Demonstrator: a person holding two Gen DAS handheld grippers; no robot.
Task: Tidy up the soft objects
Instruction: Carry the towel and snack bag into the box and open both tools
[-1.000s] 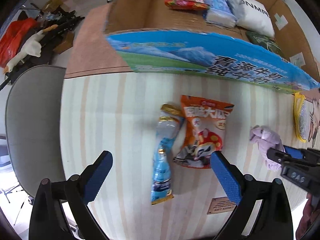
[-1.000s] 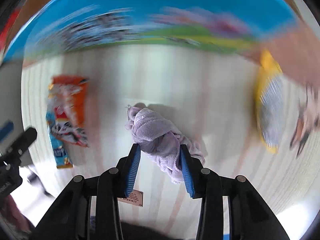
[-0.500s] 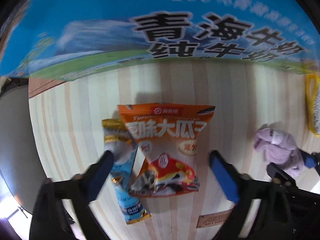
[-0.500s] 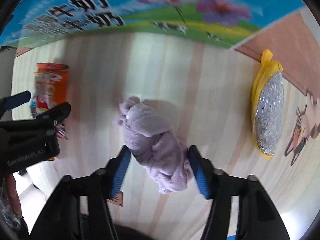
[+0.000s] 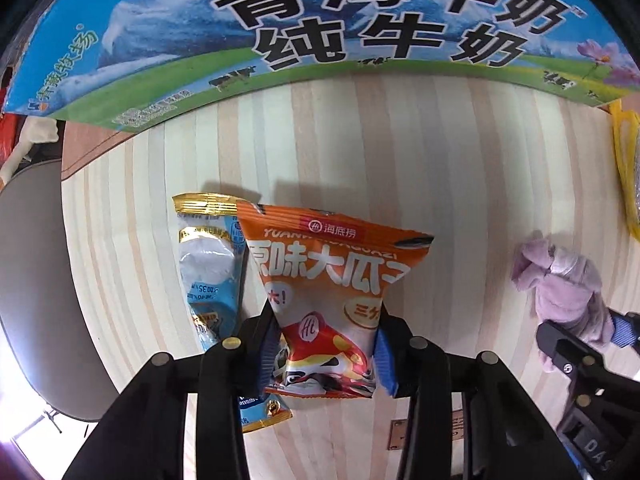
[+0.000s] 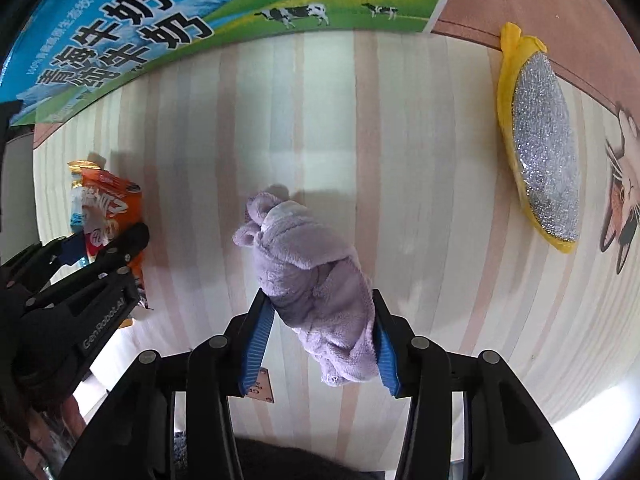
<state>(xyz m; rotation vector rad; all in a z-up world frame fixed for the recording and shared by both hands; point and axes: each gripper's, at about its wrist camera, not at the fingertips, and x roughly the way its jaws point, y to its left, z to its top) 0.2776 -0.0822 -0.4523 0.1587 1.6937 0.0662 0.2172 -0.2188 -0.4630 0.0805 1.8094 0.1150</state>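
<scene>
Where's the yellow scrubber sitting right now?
In the right wrist view, the yellow scrubber lies at the table's far right, well right of the purple towel held in the right claw, beside a cat picture.

Large black Chinese characters "青海牛奶 纯牛奶" cross the blue milk carton point(image 5: 320, 32). The orange snack bag point(image 5: 328, 296) reads "海底捞" and "原味大瓜子". The left gripper's point(image 6: 80, 272) black body seems to read "GenRobot.AI", at an angle.
</scene>
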